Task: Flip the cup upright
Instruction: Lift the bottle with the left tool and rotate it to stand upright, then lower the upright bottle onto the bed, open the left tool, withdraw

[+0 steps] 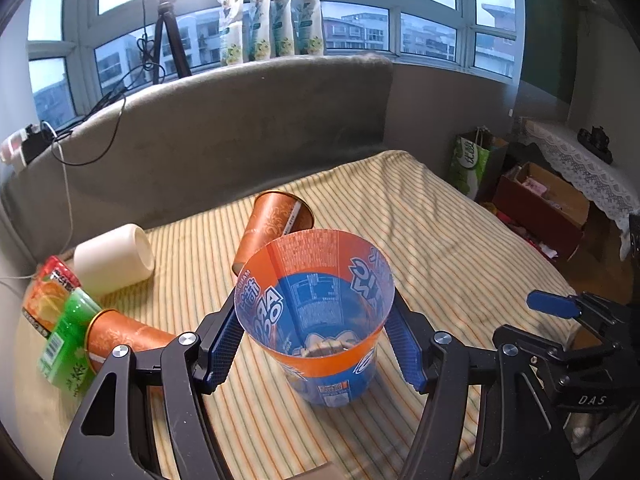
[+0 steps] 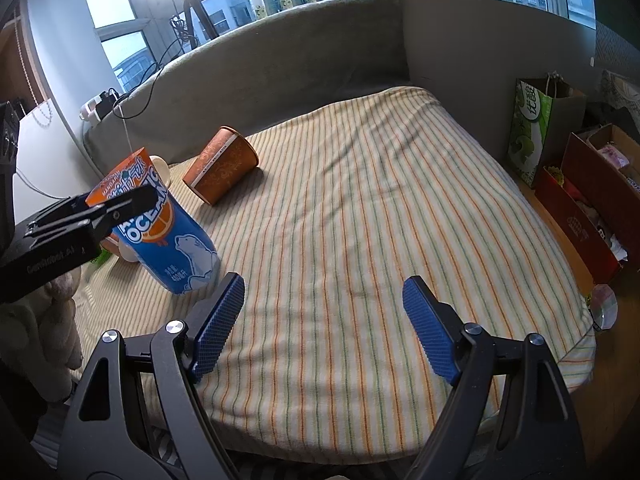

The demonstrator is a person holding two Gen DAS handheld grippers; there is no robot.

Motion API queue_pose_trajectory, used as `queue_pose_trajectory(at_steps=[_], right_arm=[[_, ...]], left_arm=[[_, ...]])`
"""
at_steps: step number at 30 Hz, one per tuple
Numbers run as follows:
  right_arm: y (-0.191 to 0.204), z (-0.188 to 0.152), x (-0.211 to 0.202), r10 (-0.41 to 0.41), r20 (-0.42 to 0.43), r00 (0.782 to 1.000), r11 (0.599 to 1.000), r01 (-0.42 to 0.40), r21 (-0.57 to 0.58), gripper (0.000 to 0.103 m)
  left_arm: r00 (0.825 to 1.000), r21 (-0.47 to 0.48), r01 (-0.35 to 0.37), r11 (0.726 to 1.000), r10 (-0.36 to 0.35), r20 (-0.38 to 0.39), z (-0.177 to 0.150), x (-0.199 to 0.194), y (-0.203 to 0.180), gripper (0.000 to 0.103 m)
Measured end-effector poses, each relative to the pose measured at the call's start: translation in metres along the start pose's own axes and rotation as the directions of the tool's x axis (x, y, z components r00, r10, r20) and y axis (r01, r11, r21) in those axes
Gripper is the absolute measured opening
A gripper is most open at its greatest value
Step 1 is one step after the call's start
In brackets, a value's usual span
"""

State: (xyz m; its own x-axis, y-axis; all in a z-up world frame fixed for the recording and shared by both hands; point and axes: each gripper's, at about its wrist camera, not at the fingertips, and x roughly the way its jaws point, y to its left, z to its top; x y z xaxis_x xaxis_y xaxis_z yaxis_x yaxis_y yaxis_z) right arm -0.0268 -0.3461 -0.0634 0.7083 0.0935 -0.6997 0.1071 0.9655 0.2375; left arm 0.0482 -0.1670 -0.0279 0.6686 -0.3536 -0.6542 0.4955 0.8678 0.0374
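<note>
A clear blue-and-orange plastic cup (image 1: pixel 320 312) stands mouth up, slightly tilted, on the striped cloth (image 1: pixel 440 248). My left gripper (image 1: pixel 316 344) has its blue pads against both sides of the cup's upper part. In the right wrist view the same cup (image 2: pixel 172 232) leans at the left with the left gripper's finger (image 2: pixel 120 206) on its rim. My right gripper (image 2: pixel 324 328) is open and empty above bare cloth (image 2: pixel 360 200), right of the cup; it also shows in the left wrist view (image 1: pixel 560 312).
Two brown paper cups lie on their sides (image 1: pixel 276 224) (image 1: pixel 124 340). A white cup (image 1: pixel 114 260) lies at the left beside green (image 1: pixel 68 348) and orange packets (image 1: pixel 48 296). A grey sofa back (image 1: pixel 240 128) is behind. Bags and boxes (image 2: pixel 580 200) stand right.
</note>
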Motion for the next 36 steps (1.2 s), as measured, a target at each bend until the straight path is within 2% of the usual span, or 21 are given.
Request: queue_pose_trajectory(at_steps=[2, 5, 12, 21, 27, 31, 36], right_arm=[[0.002, -0.001, -0.001, 0.0, 0.002, 1.0, 1.0, 0.0, -0.004, 0.084], [0.003, -0.001, -0.003, 0.001, 0.004, 1.0, 1.0, -0.001, -0.005, 0.084], [0.007, 0.0, -0.008, 0.0, 0.02, 1.0, 1.0, 0.0, -0.009, 0.084], [0.025, 0.01, -0.021, -0.015, 0.084, 0.996, 0.998, 0.02, -0.066, 0.084], [0.042, 0.016, -0.027, -0.028, 0.142, 0.989, 0.991, 0.047, -0.127, 0.084], [0.052, 0.02, -0.028, -0.038, 0.164, 0.986, 0.984, 0.065, -0.163, 0.084], [0.063, 0.023, -0.027, -0.039, 0.183, 0.982, 0.979, 0.074, -0.19, 0.086]], left_arm=[[1.0, 0.002, 0.008, 1.0, -0.008, -0.005, -0.002, -0.001, -0.001, 0.069], [0.999, -0.01, 0.033, 0.999, -0.033, -0.017, -0.004, -0.002, 0.001, 0.078], [0.999, -0.03, 0.037, 0.999, -0.038, -0.019, -0.01, -0.008, 0.006, 0.079], [1.0, -0.086, 0.017, 0.996, -0.015, 0.024, -0.027, -0.037, 0.023, 0.079], [0.992, -0.188, -0.017, 0.982, 0.041, 0.123, -0.037, -0.069, 0.044, 0.079], [0.977, -0.246, -0.058, 0.967, 0.106, 0.183, -0.044, -0.089, 0.055, 0.079], [0.959, -0.283, -0.106, 0.953, 0.173, 0.224, -0.05, -0.106, 0.066, 0.08]])
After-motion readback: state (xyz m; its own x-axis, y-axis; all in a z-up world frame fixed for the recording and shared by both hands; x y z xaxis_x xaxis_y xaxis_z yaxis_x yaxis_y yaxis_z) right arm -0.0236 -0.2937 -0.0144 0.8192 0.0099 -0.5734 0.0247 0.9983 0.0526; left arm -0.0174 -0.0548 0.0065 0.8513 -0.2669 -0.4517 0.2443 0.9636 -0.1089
